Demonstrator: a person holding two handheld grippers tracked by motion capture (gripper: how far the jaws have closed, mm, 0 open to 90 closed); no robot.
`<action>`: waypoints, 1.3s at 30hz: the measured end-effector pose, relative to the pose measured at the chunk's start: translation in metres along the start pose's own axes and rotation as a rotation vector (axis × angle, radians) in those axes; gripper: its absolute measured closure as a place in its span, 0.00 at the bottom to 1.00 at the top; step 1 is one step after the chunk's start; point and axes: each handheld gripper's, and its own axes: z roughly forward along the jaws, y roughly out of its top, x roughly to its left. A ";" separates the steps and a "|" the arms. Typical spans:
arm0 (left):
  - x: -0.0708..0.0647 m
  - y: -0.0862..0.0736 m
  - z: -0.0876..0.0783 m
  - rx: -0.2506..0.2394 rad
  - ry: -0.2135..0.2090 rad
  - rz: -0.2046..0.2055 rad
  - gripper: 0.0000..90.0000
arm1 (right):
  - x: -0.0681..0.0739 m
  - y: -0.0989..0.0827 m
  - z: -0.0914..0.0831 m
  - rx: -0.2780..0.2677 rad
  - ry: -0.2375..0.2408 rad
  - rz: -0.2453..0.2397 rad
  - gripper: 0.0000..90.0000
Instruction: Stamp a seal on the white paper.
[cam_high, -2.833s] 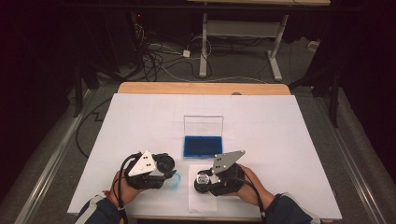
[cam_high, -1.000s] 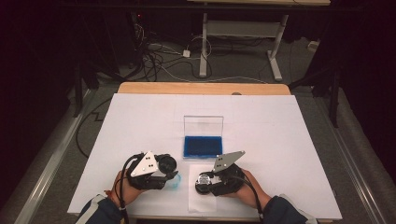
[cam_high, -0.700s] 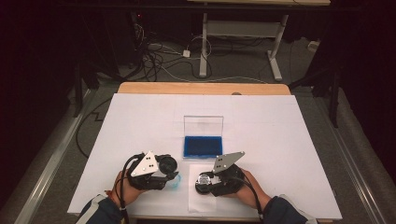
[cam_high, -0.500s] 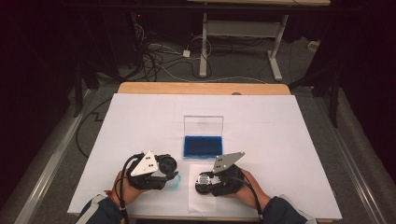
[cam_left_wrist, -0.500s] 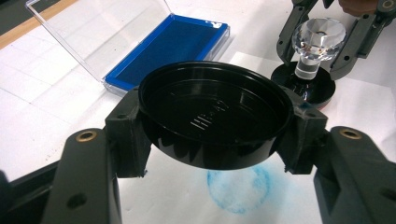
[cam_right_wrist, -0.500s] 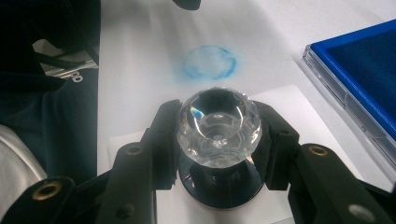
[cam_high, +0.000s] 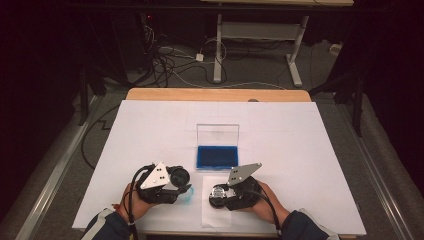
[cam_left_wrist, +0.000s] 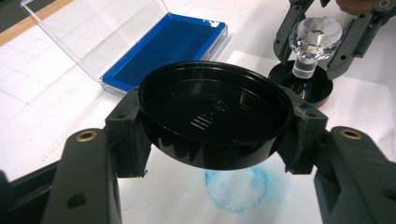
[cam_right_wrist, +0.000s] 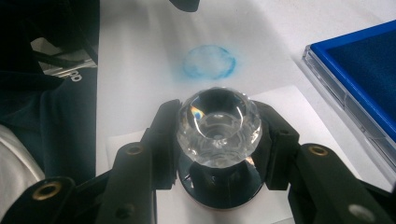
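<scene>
The left gripper (cam_high: 186, 181) is held low over the near edge of the bench (cam_high: 310, 135), its jaws closed tight on a round black lid (cam_left_wrist: 215, 114). The left gripper view shows the lid gripped at its two sides, hollow side facing the camera, lifted clear of the white sheet below. Under it on that sheet lies a faint round blue ink print (cam_left_wrist: 236, 189), which also shows in the right gripper view (cam_right_wrist: 208, 62), a little way beyond the stamp.

The right gripper (cam_high: 216, 192) sits just beside the left one, to its right. Its jaws are closed on a stamp (cam_right_wrist: 218, 127) with a clear faceted knob for a handle, the pads pressing the knob from both sides. The stamp stands upright with its round black base on a small white sheet of paper (cam_right_wrist: 289, 100). The left gripper view shows the same stamp (cam_left_wrist: 314, 39) farther off, knob on top, narrow clear neck and black base beneath, with the right gripper's jaws at either side of the knob.

Behind both grippers, near the middle of the bench, lies an open ink pad (cam_high: 217, 156) with a blue cushion and its clear lid standing up at the far side. It is apart from the stamp and from the black lid
</scene>
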 end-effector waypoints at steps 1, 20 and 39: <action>0.000 0.000 0.000 0.001 0.000 0.002 0.40 | 0.000 0.000 0.000 0.000 0.000 -0.001 0.64; 0.001 0.000 0.001 0.002 -0.017 -0.002 0.40 | 0.000 -0.001 0.001 -0.003 0.003 0.003 0.64; 0.001 0.001 0.001 0.001 -0.016 0.000 0.40 | 0.003 0.011 -0.020 -0.035 -0.039 -0.026 0.63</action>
